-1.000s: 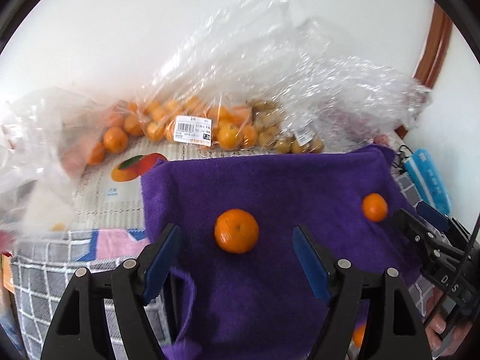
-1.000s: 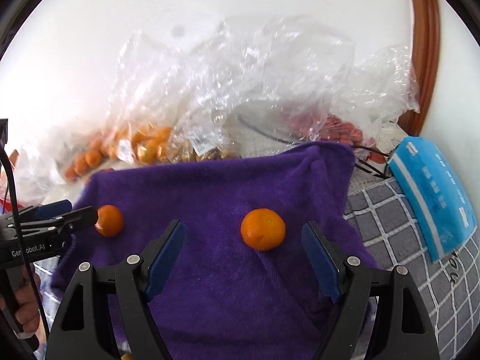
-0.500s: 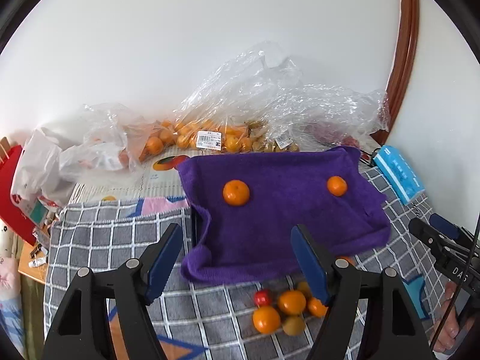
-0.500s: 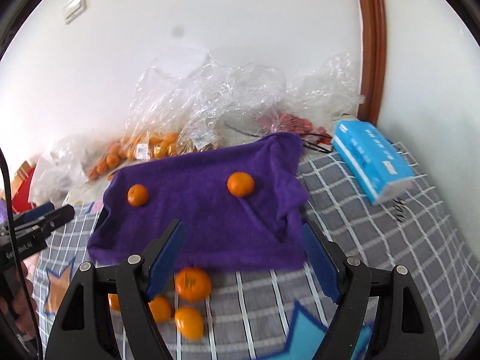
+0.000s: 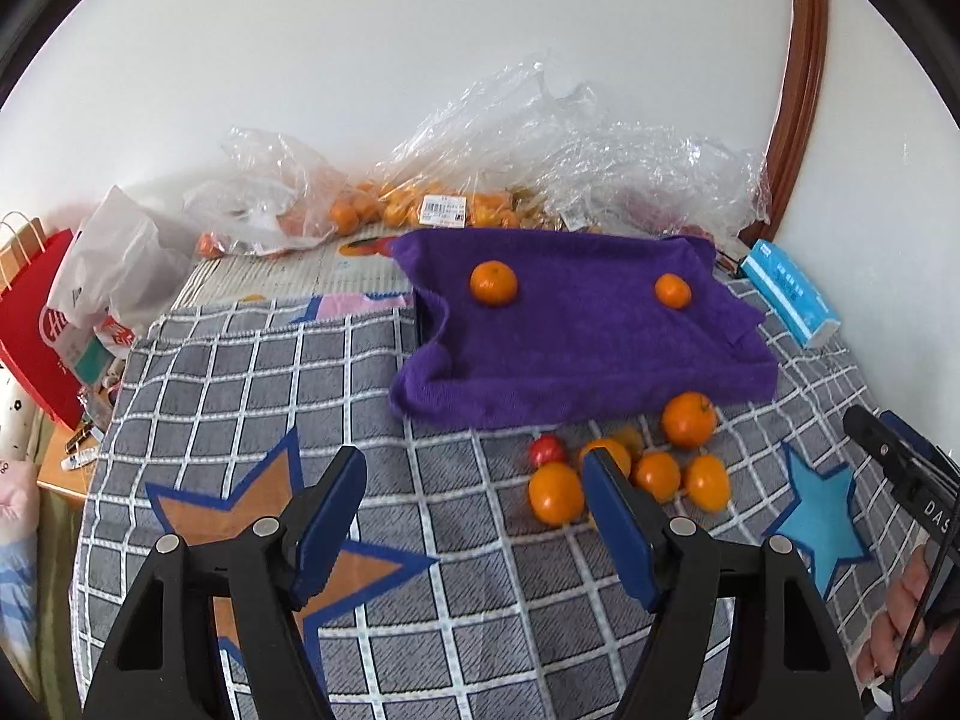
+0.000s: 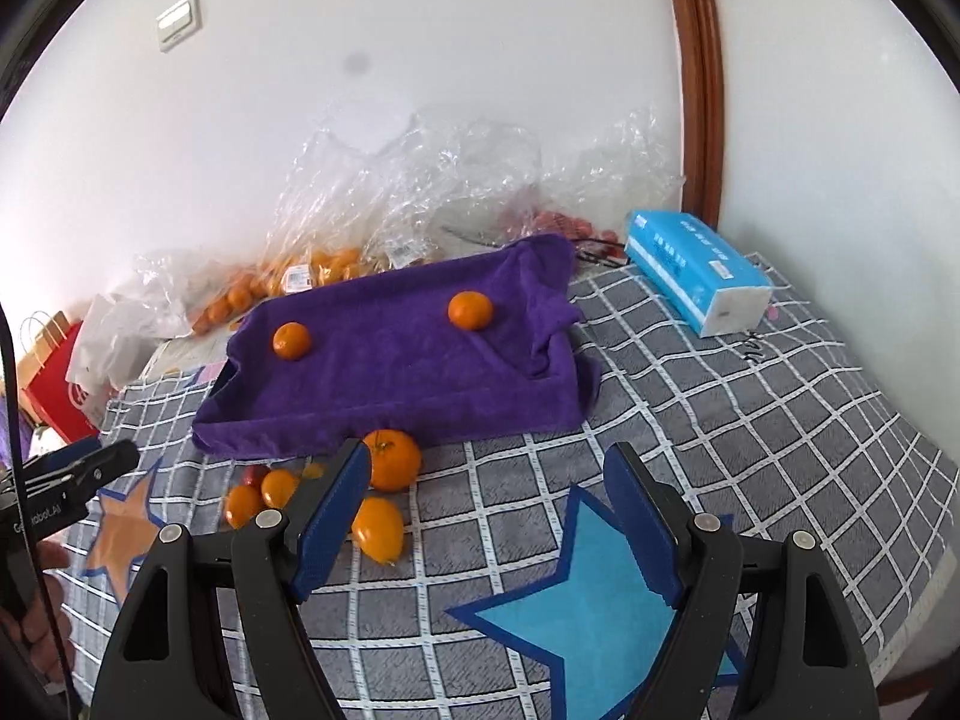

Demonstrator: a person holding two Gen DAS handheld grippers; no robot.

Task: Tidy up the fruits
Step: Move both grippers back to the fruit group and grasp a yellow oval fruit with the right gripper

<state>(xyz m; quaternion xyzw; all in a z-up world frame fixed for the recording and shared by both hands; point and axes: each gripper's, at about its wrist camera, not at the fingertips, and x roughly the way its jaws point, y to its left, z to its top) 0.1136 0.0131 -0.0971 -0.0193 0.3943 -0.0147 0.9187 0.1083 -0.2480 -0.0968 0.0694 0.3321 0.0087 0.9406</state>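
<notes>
Orange fruits are in two places. Two oranges sit well apart on the purple towel (image 5: 576,348), one on the left (image 5: 493,282) and one on the right (image 5: 672,290). A small pile of fruit (image 5: 630,474) lies on the checked blanket (image 5: 252,396) just in front of the towel, with one big orange (image 6: 391,459), some small ones and a little red one (image 5: 547,450) (maybe a tomato, it is too small to tell). The left gripper (image 5: 474,516) has its jaws apart with nothing between them, and the right gripper (image 6: 489,516) is wide apart and holds nothing too. Both hang above the blanket, near the pile. These fruits look light and round, so they may roll away if bumped. Their skin is smooth and a bit soft, so a hard squeeze could squash them. I think the best hold is across the fat middle, one pad on each side, with a gentle squeeze.
</notes>
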